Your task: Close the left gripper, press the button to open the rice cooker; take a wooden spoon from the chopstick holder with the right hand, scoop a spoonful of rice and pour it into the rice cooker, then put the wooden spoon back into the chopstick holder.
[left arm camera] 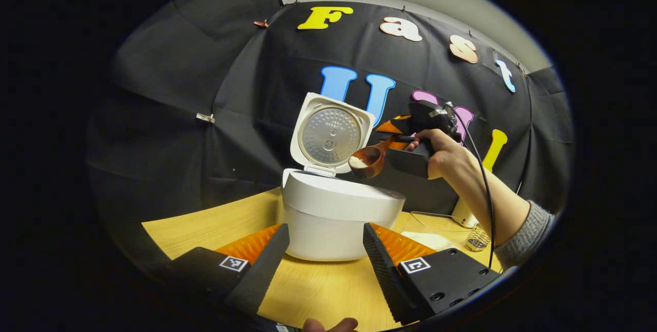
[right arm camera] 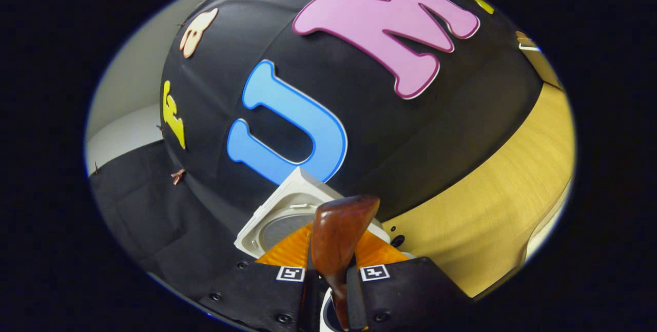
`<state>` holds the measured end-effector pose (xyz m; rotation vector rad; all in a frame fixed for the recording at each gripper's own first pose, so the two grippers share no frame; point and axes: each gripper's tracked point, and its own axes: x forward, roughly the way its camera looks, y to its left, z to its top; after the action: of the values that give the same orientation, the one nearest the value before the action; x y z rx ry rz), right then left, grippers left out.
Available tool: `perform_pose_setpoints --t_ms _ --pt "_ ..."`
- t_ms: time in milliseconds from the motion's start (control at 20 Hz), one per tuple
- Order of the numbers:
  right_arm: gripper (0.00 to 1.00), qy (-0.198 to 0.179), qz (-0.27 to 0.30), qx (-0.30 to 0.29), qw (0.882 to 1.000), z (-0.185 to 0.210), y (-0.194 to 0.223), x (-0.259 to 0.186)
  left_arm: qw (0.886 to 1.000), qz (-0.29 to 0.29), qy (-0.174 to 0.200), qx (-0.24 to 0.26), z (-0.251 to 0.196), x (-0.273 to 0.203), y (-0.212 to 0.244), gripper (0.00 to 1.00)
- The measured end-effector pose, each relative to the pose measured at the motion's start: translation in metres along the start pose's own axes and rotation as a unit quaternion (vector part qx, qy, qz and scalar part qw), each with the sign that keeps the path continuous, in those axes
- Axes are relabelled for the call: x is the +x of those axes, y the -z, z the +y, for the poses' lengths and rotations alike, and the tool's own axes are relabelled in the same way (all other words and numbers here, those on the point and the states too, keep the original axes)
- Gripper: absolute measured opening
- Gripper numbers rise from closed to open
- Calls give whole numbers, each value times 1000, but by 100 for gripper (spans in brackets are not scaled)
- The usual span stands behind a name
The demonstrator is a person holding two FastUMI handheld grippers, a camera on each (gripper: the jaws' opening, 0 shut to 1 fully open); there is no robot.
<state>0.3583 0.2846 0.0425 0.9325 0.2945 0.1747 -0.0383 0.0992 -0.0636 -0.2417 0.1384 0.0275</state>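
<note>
- Rice cooker (left arm camera: 341, 219): white body standing on the wooden table (left arm camera: 205, 224), its lid (left arm camera: 331, 134) swung up and back, so the pot mouth faces upward. In the left gripper view the inside of the pot is hidden behind the near wall; whether any rice lies in it cannot be told.
- Left gripper (left arm camera: 326, 257): low in front of the cooker, jaws spread with the cooker body seen between them, holding nothing. For this step it is best kept clear of the pot mouth.
- Right gripper (left arm camera: 410, 150): held by a hand (left arm camera: 446, 155) to the right of the lid; in the right gripper view its jaws pinch the spoon handle between them.
- Wooden spoon (left arm camera: 370, 160): its bowl sits just beside the lid, above the right rim of the cooker, and carries white rice (left arm camera: 358, 162). The step in hand appears to be the pour. A good pour brings the bowl over the middle of the opening, low, and rolls the wrist slowly so the grains fall inside, not on the rim.
- In the right gripper view the spoon (right arm camera: 336, 239) shows its back, so the load is hidden there.
- Chopstick holder (left arm camera: 477, 238): small, far right on the table, partly behind the forearm; its contents are hard to make out.
</note>
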Motion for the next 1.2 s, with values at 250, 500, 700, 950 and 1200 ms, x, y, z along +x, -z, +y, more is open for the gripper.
perform_pose_setpoints --t_ms 250,500,700,950,1200 --pt "24 12 -22 -127 992 14 20 22 1000 5 -12 -3 15 0 4 92" --pt "23 17 -28 -192 981 21 30 27 1000 8 -15 -7 22 0 7 92" --pt "23 15 -40 -285 958 32 35 22 1000 7 -12 -12 23 2 6 92" --pt "23 -5 -48 -390 920 53 51 17 1000 10 -11 -17 27 1 11 92" --pt "23 -32 -54 -459 886 75 72 10 1000 11 -12 -19 29 0 14 92"
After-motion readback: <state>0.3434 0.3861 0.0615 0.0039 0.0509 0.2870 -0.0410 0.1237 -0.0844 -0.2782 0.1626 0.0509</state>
